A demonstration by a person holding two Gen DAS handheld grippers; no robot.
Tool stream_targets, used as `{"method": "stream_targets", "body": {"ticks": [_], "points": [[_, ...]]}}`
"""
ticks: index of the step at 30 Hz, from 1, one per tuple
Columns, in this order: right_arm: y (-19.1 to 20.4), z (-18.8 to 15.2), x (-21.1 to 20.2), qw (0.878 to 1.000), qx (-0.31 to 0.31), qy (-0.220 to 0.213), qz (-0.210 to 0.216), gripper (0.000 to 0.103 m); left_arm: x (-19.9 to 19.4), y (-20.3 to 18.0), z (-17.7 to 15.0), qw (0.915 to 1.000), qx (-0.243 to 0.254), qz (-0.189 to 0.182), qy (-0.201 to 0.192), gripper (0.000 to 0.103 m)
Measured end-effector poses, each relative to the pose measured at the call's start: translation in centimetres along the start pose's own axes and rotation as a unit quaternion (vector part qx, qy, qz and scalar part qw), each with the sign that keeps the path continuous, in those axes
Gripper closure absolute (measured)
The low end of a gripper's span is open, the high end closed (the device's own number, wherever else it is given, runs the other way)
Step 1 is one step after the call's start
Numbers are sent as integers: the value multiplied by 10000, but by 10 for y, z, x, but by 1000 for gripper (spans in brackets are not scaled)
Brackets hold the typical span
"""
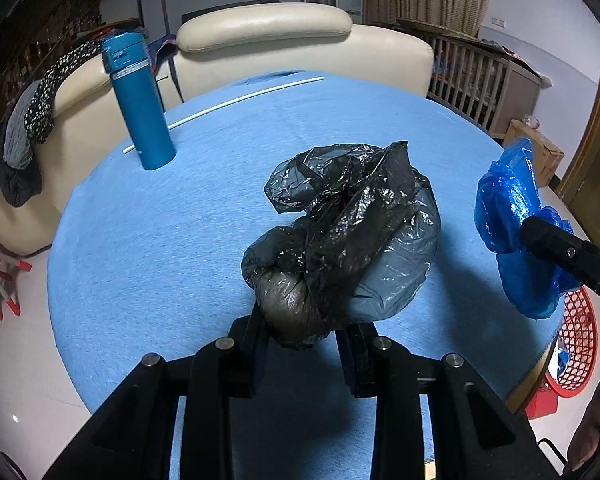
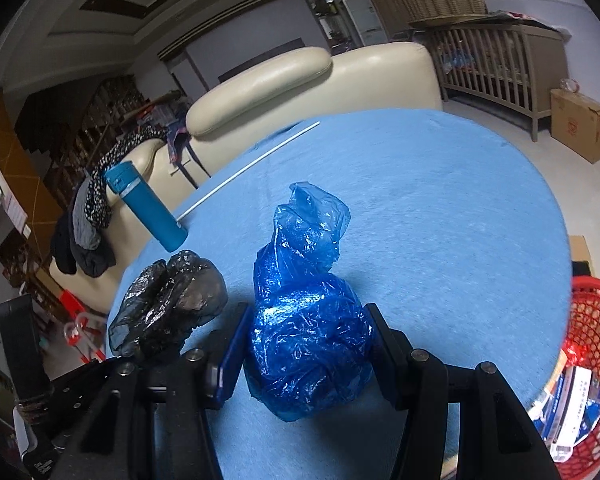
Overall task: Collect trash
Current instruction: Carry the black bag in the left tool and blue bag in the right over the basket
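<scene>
A crumpled black plastic bag (image 1: 340, 236) sits between the fingers of my left gripper (image 1: 304, 328), which is shut on its lower end, over the round blue table (image 1: 148, 240). It also shows in the right wrist view (image 2: 168, 300). A crumpled blue plastic bag (image 2: 308, 320) is clamped between the fingers of my right gripper (image 2: 306, 344). In the left wrist view the blue bag (image 1: 512, 216) hangs at the right, held off the table.
A teal bottle (image 1: 138, 100) stands at the table's far left. A thin white rod (image 1: 228, 106) lies across the far side. A red mesh basket (image 2: 580, 356) with packets stands on the floor right of the table. A cream sofa (image 1: 300, 48) is behind.
</scene>
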State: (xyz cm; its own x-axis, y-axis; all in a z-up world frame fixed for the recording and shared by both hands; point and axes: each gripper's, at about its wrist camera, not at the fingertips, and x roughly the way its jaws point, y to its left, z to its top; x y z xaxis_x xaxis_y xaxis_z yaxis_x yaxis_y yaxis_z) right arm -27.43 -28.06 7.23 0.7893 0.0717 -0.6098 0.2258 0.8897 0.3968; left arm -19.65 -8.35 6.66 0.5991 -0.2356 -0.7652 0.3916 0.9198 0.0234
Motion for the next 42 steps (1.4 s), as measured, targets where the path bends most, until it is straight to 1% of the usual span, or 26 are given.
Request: {"method": "stream_targets", "body": {"ticks": [4, 9, 16, 22, 29, 36, 42], "points": [[-16, -6, -12, 9998, 197, -71, -29, 44, 1, -8, -3, 9999, 84, -52, 36, 71], [-34, -10, -28, 9991, 370, -191, -82, 44, -7, -33, -9, 9994, 318, -141, 19, 71], [-63, -13, -54, 9964, 705, -446, -125, 44, -17, -65, -8, 9975, 669, -216, -67, 71], [-85, -14, -76, 9936, 909, -653, -155, 44, -24, -90, -2, 9954, 901, -297, -101, 71], [-123, -16, -104, 9883, 1174, -904, -359, 44, -28, -124, 3, 9921, 1144, -520, -48, 71], [-158, -22, -124, 9835, 1377, -1003, -604, 44, -22, -150, 7, 9881, 1373, -690, 60, 71], [-182, -25, -138, 9799, 1495, -1066, -785, 44, -23, -169, 7, 9843, 1570, -804, 73, 71]]}}
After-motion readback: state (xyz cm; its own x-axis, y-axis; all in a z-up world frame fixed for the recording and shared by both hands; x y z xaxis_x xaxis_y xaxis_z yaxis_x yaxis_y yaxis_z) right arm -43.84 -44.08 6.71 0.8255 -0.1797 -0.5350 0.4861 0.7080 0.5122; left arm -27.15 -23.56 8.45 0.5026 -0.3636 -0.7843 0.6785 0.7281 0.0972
